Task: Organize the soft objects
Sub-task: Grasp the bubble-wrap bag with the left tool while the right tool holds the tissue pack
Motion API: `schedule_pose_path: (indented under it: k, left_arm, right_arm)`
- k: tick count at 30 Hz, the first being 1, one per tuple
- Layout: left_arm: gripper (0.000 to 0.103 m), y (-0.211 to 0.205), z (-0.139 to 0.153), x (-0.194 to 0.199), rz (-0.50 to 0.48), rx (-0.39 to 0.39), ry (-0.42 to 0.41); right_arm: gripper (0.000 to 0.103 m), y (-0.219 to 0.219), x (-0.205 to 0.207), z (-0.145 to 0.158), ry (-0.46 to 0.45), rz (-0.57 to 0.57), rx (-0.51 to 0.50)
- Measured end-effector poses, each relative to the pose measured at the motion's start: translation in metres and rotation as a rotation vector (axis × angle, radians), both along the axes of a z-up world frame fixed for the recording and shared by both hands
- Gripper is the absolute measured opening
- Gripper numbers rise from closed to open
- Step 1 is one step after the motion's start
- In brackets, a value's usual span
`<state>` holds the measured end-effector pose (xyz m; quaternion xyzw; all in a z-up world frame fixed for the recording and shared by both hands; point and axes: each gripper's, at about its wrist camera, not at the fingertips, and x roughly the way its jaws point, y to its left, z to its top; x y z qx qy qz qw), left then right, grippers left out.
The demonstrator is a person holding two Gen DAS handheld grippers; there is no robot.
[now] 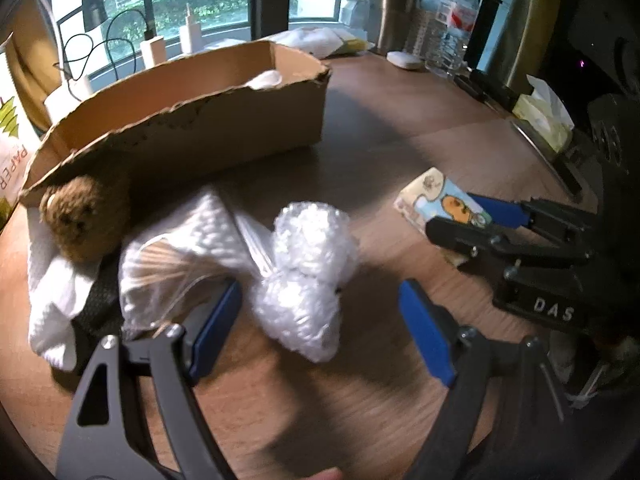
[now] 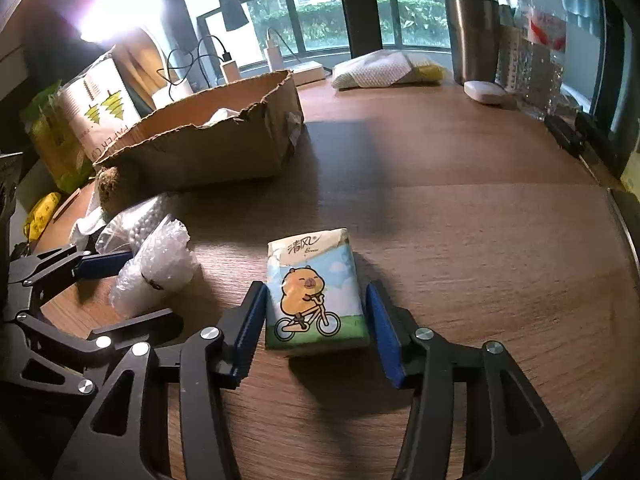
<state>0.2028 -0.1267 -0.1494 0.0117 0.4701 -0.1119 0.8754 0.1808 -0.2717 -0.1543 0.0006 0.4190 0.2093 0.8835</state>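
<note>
While the tissue pack (image 2: 316, 292) is lying flat on the wooden worktop (image 2: 460, 220), the right claw (image 2: 316, 328) is straddling it with its blue pads (image 2: 252, 328) standing just off the pack's sides, not pinching it. The left claw (image 1: 320, 328) is hanging spread wide around the near end of the crumpled bubble wrap (image 1: 308, 276), gripping nothing. Beside the wrap, a clear bag (image 1: 188, 264), a white cloth (image 1: 56, 300) and a brown plush toy (image 1: 84, 220) are sitting against the open cardboard box (image 1: 224, 128).
</note>
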Motion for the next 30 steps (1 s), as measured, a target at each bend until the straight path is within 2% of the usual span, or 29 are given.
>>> schedule_pose_path:
  k: [5, 8, 13, 15, 30]
  left_arm:
    - [0.080, -0.003, -0.002, 0.008, -0.006, -0.010, 0.002]
    - [0.060, -0.006, -0.006, 0.009, -0.016, 0.000, 0.022]
    - [0.050, -0.011, -0.007, 0.005, -0.053, 0.005, 0.021]
    - [0.042, -0.012, -0.005, 0.003, -0.065, 0.000, 0.013]
    - [0.039, 0.009, 0.027, -0.018, -0.055, -0.075, -0.093]
  right_arm:
    - [0.054, 0.000, 0.000, -0.001, -0.002, 0.009, -0.001]
    - [0.054, 0.002, 0.001, -0.001, -0.005, 0.020, -0.010]
    - [0.052, 0.004, 0.000, -0.001, -0.007, 0.029, -0.020]
    - [0.051, 0.005, -0.001, -0.001, -0.010, 0.033, -0.025]
    - [0.051, 0.017, -0.012, 0.025, -0.076, 0.062, -0.041]
